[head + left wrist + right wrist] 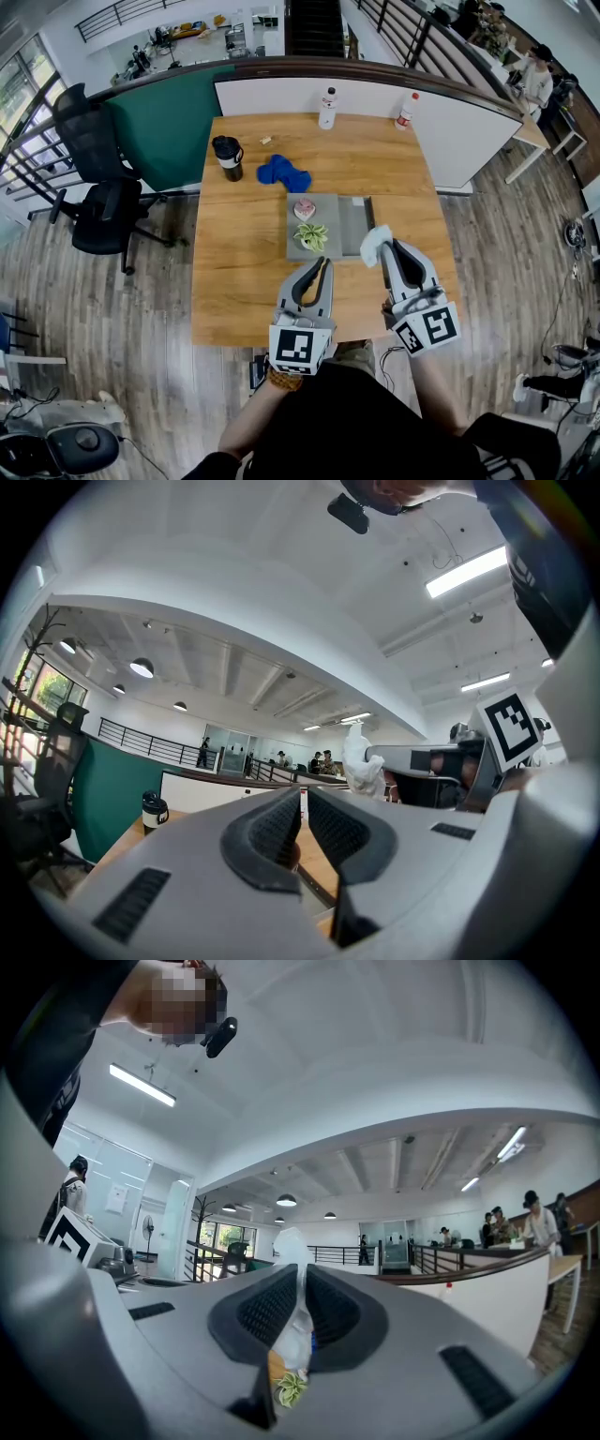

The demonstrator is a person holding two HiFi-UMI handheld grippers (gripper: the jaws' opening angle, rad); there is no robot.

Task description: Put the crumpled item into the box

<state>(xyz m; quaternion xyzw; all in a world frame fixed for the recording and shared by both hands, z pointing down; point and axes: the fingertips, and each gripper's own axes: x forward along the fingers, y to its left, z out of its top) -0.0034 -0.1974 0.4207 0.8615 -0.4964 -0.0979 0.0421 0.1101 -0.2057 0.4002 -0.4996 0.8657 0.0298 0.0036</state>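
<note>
In the head view my right gripper (384,249) is shut on a white crumpled item (373,245), holding it just above the right edge of a flat grey box (352,234) on the wooden table. The box holds a pink object (305,209) and a green leafy one (312,236). In the right gripper view the crumpled item (292,1252) sticks up between the pads of that gripper (302,1286). My left gripper (322,266) is shut and empty near the box's front left corner. The left gripper view shows its own narrow jaw gap (305,804) and the crumpled item (360,761) off to the right.
A blue cloth (284,172) and a black mug (228,157) lie beyond the box. Two bottles (327,108) (405,111) stand at the table's far edge against a white partition. A black office chair (94,192) is on the left.
</note>
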